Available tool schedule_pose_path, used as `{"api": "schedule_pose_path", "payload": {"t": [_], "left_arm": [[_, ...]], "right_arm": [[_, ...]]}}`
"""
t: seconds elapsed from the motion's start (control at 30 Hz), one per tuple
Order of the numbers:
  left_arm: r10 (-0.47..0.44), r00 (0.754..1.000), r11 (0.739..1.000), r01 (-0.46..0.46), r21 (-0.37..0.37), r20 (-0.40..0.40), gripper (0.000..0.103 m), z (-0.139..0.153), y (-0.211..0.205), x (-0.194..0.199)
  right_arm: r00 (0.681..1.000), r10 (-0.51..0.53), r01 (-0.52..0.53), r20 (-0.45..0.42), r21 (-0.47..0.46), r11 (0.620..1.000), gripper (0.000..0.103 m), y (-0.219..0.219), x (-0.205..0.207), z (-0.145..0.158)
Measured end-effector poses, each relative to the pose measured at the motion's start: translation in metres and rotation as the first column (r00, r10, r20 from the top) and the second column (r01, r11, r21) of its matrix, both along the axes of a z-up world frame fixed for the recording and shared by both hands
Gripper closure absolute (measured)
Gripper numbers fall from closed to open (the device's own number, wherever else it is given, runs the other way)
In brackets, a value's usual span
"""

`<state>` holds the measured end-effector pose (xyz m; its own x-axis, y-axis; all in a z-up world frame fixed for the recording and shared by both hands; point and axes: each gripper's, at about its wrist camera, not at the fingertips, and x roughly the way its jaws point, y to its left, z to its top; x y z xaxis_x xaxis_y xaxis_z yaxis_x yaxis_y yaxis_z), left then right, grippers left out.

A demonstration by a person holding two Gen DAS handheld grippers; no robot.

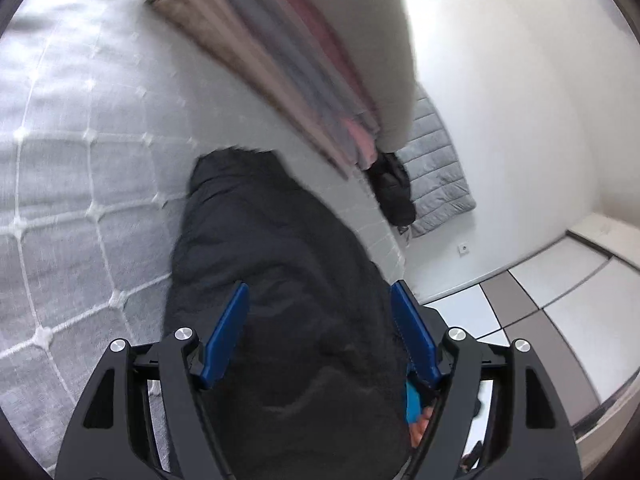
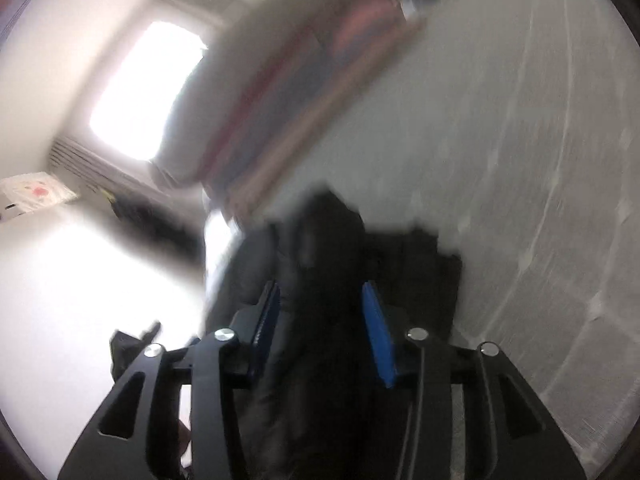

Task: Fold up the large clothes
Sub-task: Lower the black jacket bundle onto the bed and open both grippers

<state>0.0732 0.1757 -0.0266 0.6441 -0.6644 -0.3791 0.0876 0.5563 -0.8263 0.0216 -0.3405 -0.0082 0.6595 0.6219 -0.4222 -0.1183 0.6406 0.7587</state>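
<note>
left wrist: left gripper with blue pads spread wide, black coat lying between them, not pinched. coat rests on the grey quilted bed near its edge by the wall. folded stack further up the bed, blurred.

right wrist: heavy blur. right gripper pads apart, coat bunched between them; contact unclear. bed to the right, bright window upper left.
</note>
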Motion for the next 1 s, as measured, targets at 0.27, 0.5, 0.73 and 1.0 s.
{"api": "schedule_pose_path", "payload": {"t": [0.27,0.5,0.73,1.0], "left_arm": [[-0.149,0.979,0.978,0.126,0.164,0.135,0.029,0.031,-0.040,-0.021],[-0.212,0.977,0.900,0.193,0.392,0.004,0.026,0.011,-0.081,-0.015],[-0.142,0.985,0.825,0.064,0.562,0.096,0.023,0.030,-0.090,-0.044],[-0.100,0.991,0.778,0.023,0.628,0.087,0.015,0.026,-0.091,-0.082]], "right_arm": [[0.969,0.232,-0.241,-0.087,-0.112,0.964,0.048,0.059,-0.015,-0.019],[0.963,0.192,-0.231,-0.189,-0.212,0.950,0.051,0.065,-0.006,-0.030],[0.988,0.142,-0.110,0.061,-0.371,0.922,0.038,0.091,-0.079,0.027],[0.975,0.123,-0.194,-0.183,-0.442,0.876,0.038,0.107,-0.063,-0.033]]}}
